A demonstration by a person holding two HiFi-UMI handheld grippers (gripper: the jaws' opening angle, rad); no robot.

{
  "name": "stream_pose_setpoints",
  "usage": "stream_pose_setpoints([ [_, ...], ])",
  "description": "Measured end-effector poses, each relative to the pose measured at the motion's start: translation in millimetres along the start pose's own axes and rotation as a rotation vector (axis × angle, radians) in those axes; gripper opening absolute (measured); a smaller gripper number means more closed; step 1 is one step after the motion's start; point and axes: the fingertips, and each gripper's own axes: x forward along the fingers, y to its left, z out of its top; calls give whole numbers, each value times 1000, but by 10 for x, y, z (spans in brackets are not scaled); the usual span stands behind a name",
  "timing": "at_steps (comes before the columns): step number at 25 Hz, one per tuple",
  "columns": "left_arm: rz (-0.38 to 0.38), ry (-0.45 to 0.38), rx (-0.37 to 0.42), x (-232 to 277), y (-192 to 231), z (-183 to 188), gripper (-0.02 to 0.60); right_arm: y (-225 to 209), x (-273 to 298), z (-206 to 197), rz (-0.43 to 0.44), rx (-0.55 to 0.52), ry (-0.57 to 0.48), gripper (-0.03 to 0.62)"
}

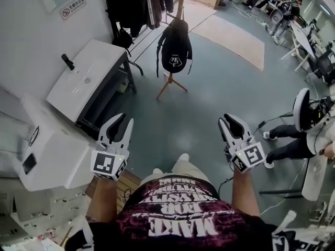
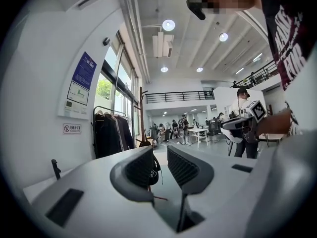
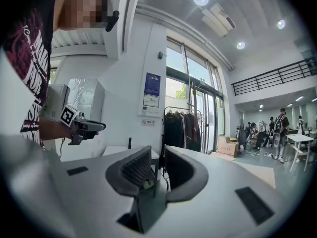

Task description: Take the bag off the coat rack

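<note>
Carrying both tools level and pointed forward suited an approach, since the bag [image 1: 175,48] hung well ahead of them, out of reach. The left gripper [image 1: 124,120] had its jaws partly apart with nothing between the pads. The right gripper [image 1: 229,120] was the same, empty, probably readied for a strap. The bag hung on the coat rack [image 1: 170,83], down along its pole and above its splayed feet, on the side facing the person. The rack stood on the floor [image 1: 220,93] near a rail of dark coats [image 1: 133,4]. The bag was a black backpack, rounded and slack, with a pale mark low on its front and straps dangling at both sides.
</note>
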Motion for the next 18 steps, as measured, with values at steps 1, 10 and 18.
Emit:
stream_pose_setpoints([
  [1,3,2,-6,3,40,-25,80,7,35,-7,2,0,2,91],
  [10,22,-10,-19,388,280,-5,80,-232,454,27,26,16,-18,91],
  [18,37,-27,-28,939,513,89,80,-610,962,50,63,28,-21,91],
])
